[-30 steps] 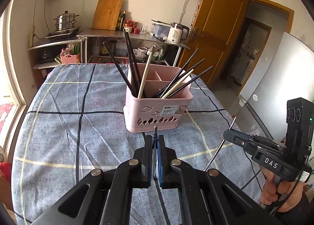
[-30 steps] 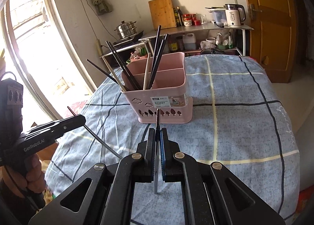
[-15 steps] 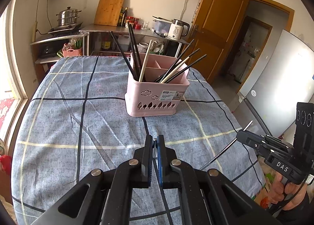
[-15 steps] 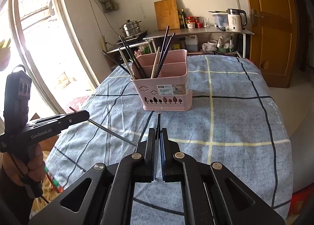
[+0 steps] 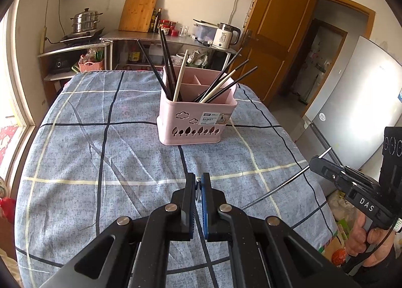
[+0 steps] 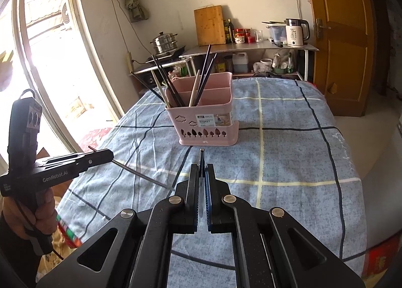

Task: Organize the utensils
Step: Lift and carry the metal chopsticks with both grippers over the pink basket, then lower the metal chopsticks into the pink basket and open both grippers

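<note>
A pink utensil basket (image 5: pixel 197 118) (image 6: pixel 206 122) stands in the middle of the blue checked tablecloth, with several black and pale chopsticks leaning in its near compartments. My left gripper (image 5: pixel 198 180) is shut on a thin dark chopstick; the right wrist view shows that chopstick (image 6: pixel 140 173) sticking out of the left gripper (image 6: pixel 108 157). My right gripper (image 6: pixel 201 171) is shut on a thin metal chopstick (image 6: pixel 201 157); in the left wrist view it (image 5: pixel 279 186) slants down from the right gripper (image 5: pixel 314 162). Both grippers are well back from the basket.
The table (image 5: pixel 75 162) is covered by the cloth. Behind it stands a metal shelf (image 5: pixel 155 37) with a steamer pot, cutting board, bottles and kettle. A wooden door (image 5: pixel 273 44) and a fridge (image 5: pixel 356 102) are at the right. A window is at the left.
Both grippers have pulled back from the basket toward the near side of the table, each still holding its chopstick. The basket looks smaller and farther away.
</note>
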`<move>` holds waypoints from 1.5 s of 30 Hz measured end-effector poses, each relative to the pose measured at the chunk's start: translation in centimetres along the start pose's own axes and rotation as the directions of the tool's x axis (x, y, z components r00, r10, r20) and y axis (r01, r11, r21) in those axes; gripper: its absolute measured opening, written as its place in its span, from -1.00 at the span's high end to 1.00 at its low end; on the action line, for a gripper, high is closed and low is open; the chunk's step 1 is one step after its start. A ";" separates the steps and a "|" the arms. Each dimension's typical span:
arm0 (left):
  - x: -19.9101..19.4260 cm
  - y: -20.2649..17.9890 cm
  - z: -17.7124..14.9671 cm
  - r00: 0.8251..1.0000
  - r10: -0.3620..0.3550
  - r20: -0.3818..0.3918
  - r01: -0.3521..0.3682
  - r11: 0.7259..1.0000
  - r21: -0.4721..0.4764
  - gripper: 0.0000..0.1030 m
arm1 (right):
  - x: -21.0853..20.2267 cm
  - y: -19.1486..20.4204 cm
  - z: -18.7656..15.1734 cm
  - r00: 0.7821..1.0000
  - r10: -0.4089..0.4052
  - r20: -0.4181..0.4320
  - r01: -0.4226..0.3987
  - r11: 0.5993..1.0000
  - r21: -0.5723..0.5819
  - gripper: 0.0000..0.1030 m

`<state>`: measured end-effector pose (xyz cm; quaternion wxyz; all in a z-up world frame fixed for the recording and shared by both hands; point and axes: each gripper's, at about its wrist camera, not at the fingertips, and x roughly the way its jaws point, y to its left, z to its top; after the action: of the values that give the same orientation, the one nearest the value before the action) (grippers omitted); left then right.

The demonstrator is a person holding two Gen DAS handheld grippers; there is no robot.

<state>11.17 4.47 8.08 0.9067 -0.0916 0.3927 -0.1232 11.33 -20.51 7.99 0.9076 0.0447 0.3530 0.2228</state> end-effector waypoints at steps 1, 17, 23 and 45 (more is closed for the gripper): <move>-0.1 0.0 0.2 1.000 -0.001 0.005 0.001 1.000 0.003 0.93 | 0.0 -0.1 0.3 1.000 -0.001 0.008 0.001 1.000 0.002 0.92; -1.5 -0.4 8.0 0.992 -0.023 0.128 0.019 0.999 0.027 0.93 | 1.6 0.5 6.5 0.989 0.035 0.142 -0.041 0.998 0.041 0.92; -1.4 -0.3 11.5 0.986 -0.024 0.164 0.022 1.000 0.018 0.93 | 2.7 1.4 9.9 0.980 0.045 0.194 -0.052 0.998 0.032 0.92; 3.7 1.4 14.3 0.989 -0.019 0.144 0.020 1.000 -0.008 0.93 | 8.1 1.7 12.3 0.981 0.042 0.189 -0.050 0.998 0.036 0.92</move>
<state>24.29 5.65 14.79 0.9311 -0.1082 0.3259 -0.1232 24.11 -14.46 12.56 0.9304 0.0921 0.2692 0.2313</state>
